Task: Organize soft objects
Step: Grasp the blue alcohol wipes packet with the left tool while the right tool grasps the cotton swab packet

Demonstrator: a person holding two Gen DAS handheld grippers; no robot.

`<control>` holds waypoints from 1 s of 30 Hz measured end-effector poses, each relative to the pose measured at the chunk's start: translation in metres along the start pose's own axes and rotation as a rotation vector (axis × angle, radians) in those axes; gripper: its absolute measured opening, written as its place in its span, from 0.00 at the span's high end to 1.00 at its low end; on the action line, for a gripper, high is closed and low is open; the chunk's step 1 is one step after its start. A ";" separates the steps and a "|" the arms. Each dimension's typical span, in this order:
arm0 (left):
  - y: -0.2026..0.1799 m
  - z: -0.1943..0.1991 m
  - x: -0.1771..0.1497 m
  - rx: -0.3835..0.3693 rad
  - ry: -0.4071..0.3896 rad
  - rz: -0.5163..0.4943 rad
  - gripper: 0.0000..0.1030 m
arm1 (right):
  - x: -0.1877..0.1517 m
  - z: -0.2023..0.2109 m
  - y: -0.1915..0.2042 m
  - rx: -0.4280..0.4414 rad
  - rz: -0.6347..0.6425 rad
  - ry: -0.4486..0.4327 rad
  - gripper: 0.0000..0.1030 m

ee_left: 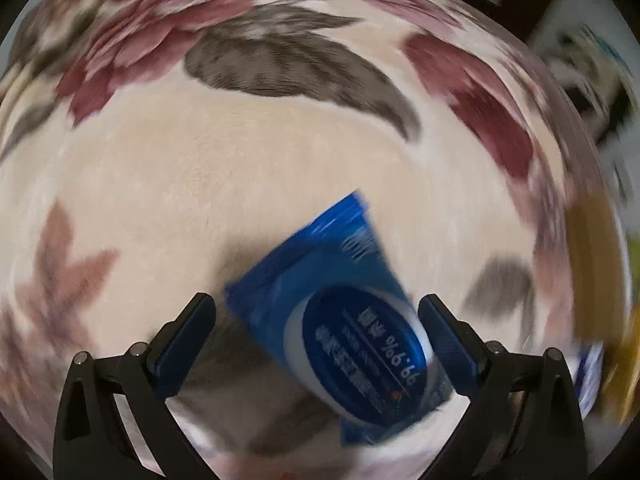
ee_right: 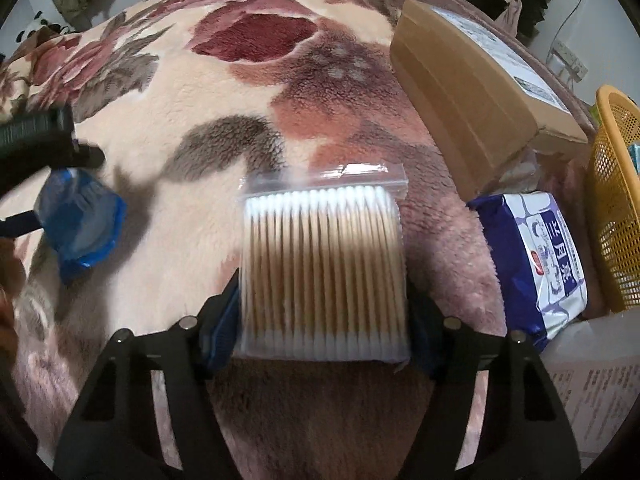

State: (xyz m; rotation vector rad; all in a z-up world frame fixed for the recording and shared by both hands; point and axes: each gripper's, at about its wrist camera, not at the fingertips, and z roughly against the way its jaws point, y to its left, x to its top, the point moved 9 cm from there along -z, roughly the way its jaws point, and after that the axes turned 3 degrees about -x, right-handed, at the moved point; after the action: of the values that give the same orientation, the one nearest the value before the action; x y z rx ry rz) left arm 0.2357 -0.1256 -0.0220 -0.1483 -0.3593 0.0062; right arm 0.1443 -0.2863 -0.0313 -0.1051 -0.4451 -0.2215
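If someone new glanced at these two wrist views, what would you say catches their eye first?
Probably the clear bag of cotton swabs clamped between the right gripper fingers, front and centre over the floral fleece blanket. Next, the blue wet-wipe pack lying between the open left gripper fingers, against the right one. At the right gripper's far right stands a yellow mesh basket, beside a cardboard box.

Legible text appears on two items. The blue wipes packet [ee_left: 352, 320], seen in the left wrist view, carries "99.9%" on its dark oval label, printed upside down to the camera; the adjoining Chinese characters are blurred. The blue-and-white tissue pack [ee_right: 536, 264], at the blanket's [ee_right: 168, 152] right edge, reads "兰月亮". The shipping label on the cardboard box [ee_right: 472, 92] is illegible.
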 end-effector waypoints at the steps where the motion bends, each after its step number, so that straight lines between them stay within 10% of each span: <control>1: 0.000 0.004 -0.010 -0.019 -0.004 -0.071 0.04 | -0.004 0.003 0.000 0.013 0.000 -0.001 0.32; 10: -0.017 0.049 -0.094 -0.135 0.035 -0.509 0.04 | -0.047 0.033 0.020 0.095 0.010 0.007 0.32; 23: -0.044 0.043 -0.075 -0.264 -0.091 -0.435 0.06 | -0.057 0.038 0.022 0.114 -0.034 -0.016 0.32; 27: -0.048 0.032 -0.070 -0.298 -0.053 -0.379 0.48 | -0.053 0.027 0.021 0.119 -0.040 -0.007 0.32; 30: -0.042 0.035 -0.073 -0.287 -0.032 -0.360 0.55 | -0.055 0.028 0.020 0.136 -0.043 -0.011 0.32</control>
State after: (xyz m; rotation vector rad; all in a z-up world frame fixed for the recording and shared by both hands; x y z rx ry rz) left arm 0.1542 -0.1644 -0.0087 -0.3662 -0.4143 -0.4006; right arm 0.0884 -0.2523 -0.0311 0.0362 -0.4722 -0.2326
